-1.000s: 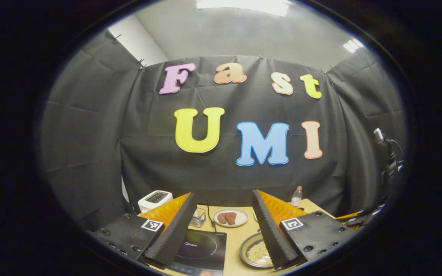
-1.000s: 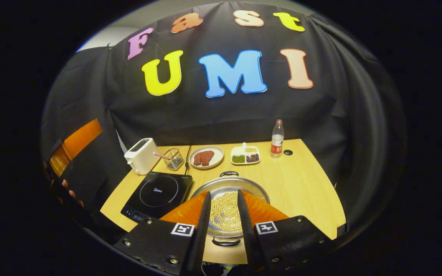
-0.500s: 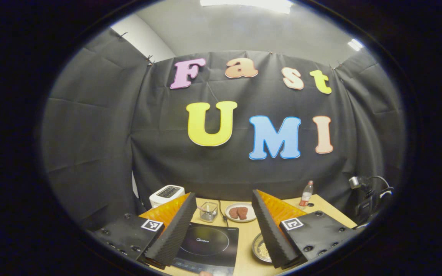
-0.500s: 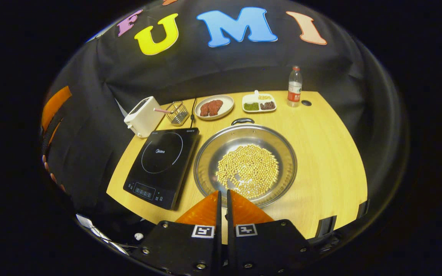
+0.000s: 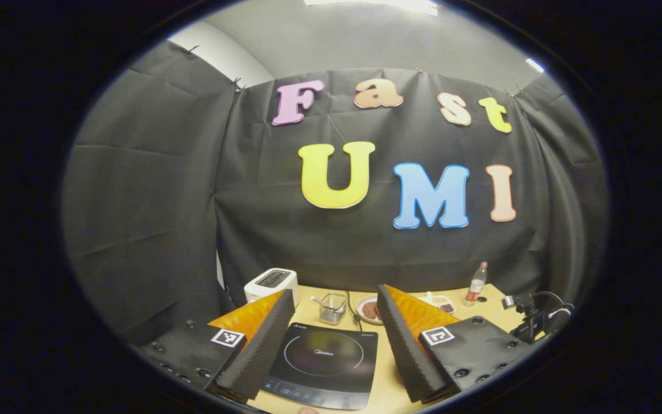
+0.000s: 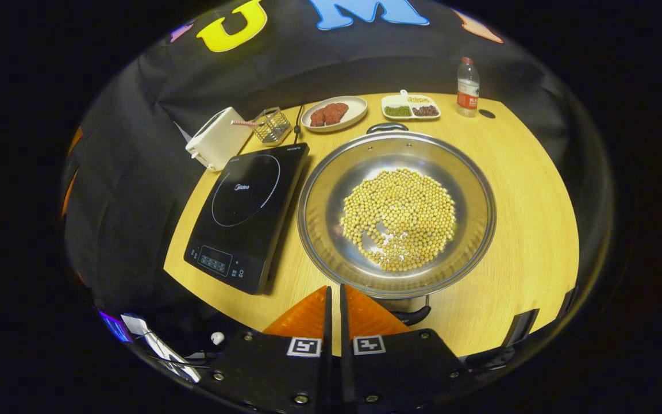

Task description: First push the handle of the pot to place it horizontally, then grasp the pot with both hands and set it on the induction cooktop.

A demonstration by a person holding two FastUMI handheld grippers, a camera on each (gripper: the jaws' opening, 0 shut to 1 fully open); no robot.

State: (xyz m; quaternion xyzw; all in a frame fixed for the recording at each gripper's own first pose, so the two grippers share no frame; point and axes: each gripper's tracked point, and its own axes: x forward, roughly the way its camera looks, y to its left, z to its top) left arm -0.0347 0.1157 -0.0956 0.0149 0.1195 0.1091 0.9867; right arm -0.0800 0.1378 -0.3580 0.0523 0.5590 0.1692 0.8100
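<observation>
Right gripper view: right hand-held gripper (image 6: 334, 293) closed, empty, near pot (image 6: 331, 190) | left hand-held gripper (image 5: 334, 339) wide

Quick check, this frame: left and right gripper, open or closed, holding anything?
Left gripper: open, holding nothing, above the induction cooktop.
Right gripper: closed, holding nothing, by the near handle of the pot.

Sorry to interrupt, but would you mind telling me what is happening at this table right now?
A person is working with two handheld claws. The right claw is shut, empty, and poised at the near rim of the steel pot of soybeans, beside its near handle. The pot's handles point near and far, not sideways. The left claw is open above the induction cooktop, which has nothing on it.
</observation>
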